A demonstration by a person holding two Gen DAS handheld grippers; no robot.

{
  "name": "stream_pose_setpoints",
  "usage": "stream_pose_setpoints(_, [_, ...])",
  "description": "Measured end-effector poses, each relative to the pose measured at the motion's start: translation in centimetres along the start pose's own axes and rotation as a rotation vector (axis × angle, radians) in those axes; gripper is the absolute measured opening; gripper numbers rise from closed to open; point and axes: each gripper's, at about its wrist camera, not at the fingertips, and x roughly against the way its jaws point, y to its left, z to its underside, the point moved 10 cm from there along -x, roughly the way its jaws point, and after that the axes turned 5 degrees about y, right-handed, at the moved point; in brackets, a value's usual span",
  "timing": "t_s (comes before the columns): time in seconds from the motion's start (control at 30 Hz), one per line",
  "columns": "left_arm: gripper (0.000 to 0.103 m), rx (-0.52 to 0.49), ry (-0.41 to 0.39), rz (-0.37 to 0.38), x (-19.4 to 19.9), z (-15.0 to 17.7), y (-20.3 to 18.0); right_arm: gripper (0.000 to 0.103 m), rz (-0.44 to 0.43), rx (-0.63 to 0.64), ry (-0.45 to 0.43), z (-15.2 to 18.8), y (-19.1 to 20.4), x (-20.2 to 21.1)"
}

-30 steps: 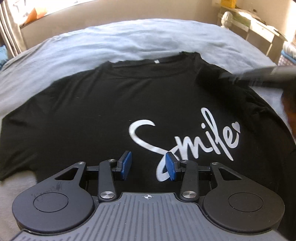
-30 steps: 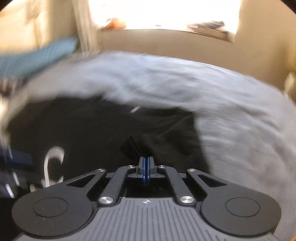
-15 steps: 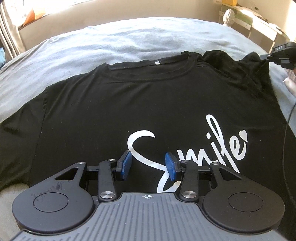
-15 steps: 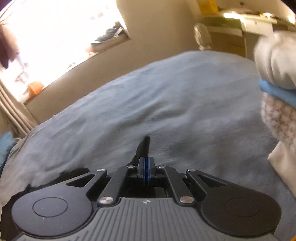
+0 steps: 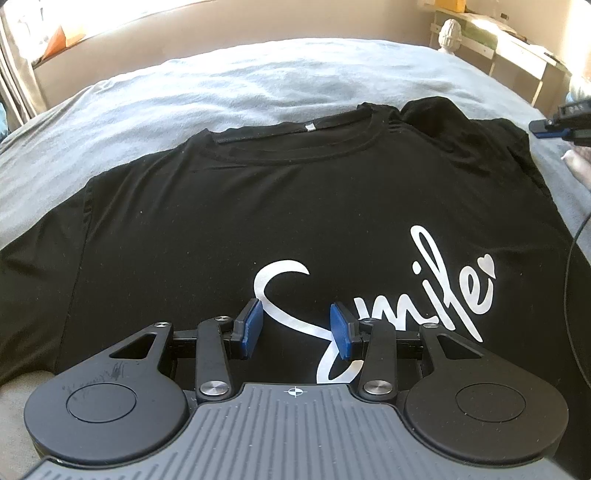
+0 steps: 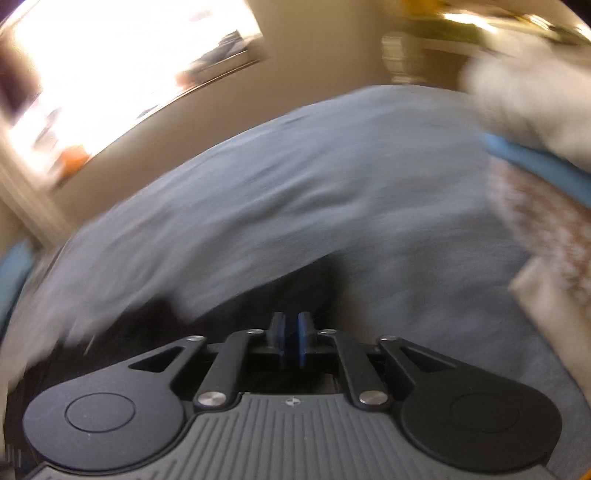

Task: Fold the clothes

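A black T-shirt [image 5: 258, 206] with white "Smile" lettering lies face up on a grey-blue bed [image 5: 221, 85], collar at the far side. My left gripper [image 5: 295, 328] hovers open over the lettering with nothing between its pads. The shirt's right sleeve [image 5: 491, 140] lies rumpled near the shoulder. My right gripper [image 5: 546, 127] is just beyond that sleeve's edge. In the blurred right wrist view my right gripper [image 6: 291, 332] shows a narrow gap: its jaws are opening, and black cloth [image 6: 295, 288] lies just ahead of the pads, not pinched.
A stack of folded clothes [image 6: 546, 221] in white, blue and a speckled knit sits on the bed to the right. A low shelf with a pale ornament [image 5: 450, 33] stands past the far right corner. A wall with a bright window sill [image 5: 74, 37] runs behind.
My right gripper pulled the sleeve out to the right, then its pads parted and the cloth left them. The shirt's right side now lies spread out. The left gripper kept still.
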Motion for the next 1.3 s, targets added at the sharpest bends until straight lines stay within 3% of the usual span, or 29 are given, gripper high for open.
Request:
stream_pose_setpoints(0.13, [0.040, 0.010, -0.008, 0.003, 0.0, 0.0, 0.0, 0.027, 0.054, 0.210, 0.063, 2.0, 3.8, -1.1])
stream_pose_setpoints(0.27, [0.040, 0.024, -0.009, 0.006, 0.1, 0.1, 0.1, 0.027, 0.170, 0.246, 0.121, 3.1, 2.7, -3.5])
stream_pose_setpoints(0.3, [0.040, 0.028, -0.009, 0.007, 0.1, 0.1, 0.2, 0.020, 0.187, 0.240, 0.126, 3.3, 2.2, -3.9])
stream_pose_setpoints(0.33, [0.040, 0.031, -0.010, 0.008, 0.2, 0.1, 0.2, 0.009, 0.169, 0.184, 0.112, 3.2, 1.6, -3.5])
stream_pose_setpoints(0.4, [0.040, 0.041, -0.011, 0.009, 0.3, 0.2, 0.4, 0.002, 0.121, 0.055, 0.076, 2.8, 0.3, -2.5])
stream_pose_setpoints(0.53, [0.040, 0.045, -0.012, 0.011, 0.4, 0.3, 0.6, 0.001, 0.051, -0.205, -0.040, 3.1, -2.7, 1.0])
stream_pose_setpoints(0.73, [0.040, 0.039, -0.011, 0.003, 0.3, 0.3, 0.5, 0.001, 0.018, -0.634, -0.153, 6.6, -8.4, 2.9])
stream_pose_setpoints(0.97, [0.040, 0.038, -0.001, -0.003, 0.2, 0.1, 0.6, 0.003, 0.031, -0.843, -0.207, 10.0, -11.3, 4.0])
stream_pose_setpoints(1.1, [0.040, 0.040, -0.004, -0.007, 0.2, -0.3, 0.6, 0.014, 0.161, -0.684, -0.234, 8.4, -12.2, 5.7])
stream_pose_setpoints(1.2, [0.040, 0.033, -0.018, -0.002, 0.2, -1.3, 0.4, 0.016, 0.153, -0.480, -0.202, 5.5, -9.7, 5.1])
stream_pose_setpoints(1.3, [0.040, 0.012, -0.038, 0.003, 0.0, -2.9, -0.7, 0.026, 0.111, -0.298, -0.142, 1.3, -6.7, 2.4])
